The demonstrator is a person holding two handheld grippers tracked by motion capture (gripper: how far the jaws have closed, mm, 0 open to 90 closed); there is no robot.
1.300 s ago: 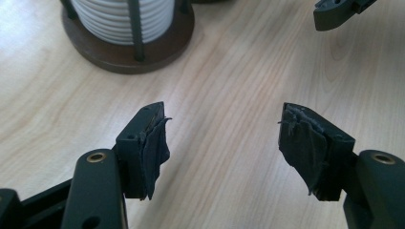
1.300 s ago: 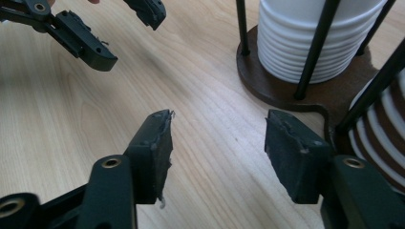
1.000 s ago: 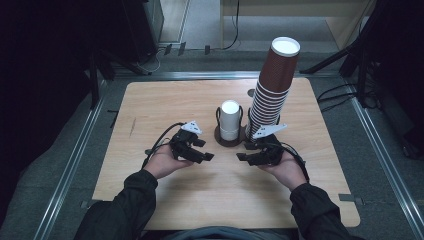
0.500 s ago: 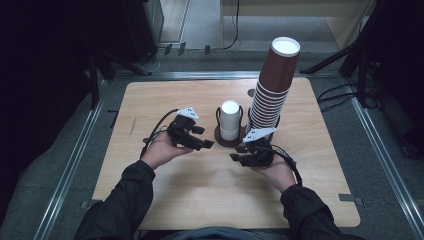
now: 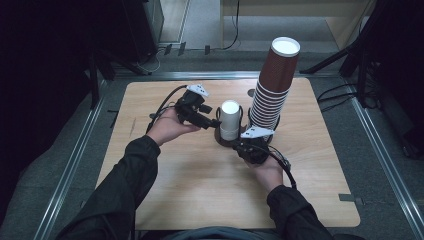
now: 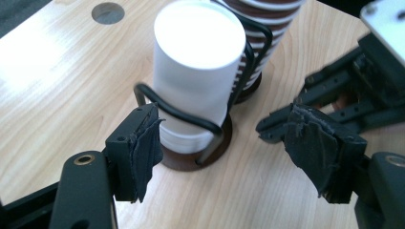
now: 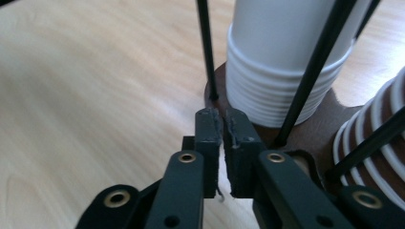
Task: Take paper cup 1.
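Observation:
A stack of upturned white cups [image 5: 230,120] [image 6: 196,71] [image 7: 286,62] stands in a black wire holder on a dark brown base [image 5: 223,140] [image 6: 179,160] [image 7: 315,129]. A tall stack of brown cups [image 5: 272,85] [image 7: 382,143] rises beside it. My left gripper [image 5: 209,123] [image 6: 227,143] is just left of the white stack. It is open; its jaws have just been opening, and the stack lies beyond the tips. My right gripper [image 5: 245,147] [image 7: 222,125] is shut, having just been closing. Its tips touch the base's near rim, with nothing seen between them.
The holder sits mid-table on a light wooden tabletop [image 5: 200,190] with a round hole [image 5: 251,93] near the far edge. Metal rails [image 5: 75,160] run along the table's sides. Cables [image 5: 160,107] trail from both grippers over the wood.
My left hand has risen and moved right toward the white stack, its jaws parting. My right hand has shifted left to the holder's base, and its jaws have come together.

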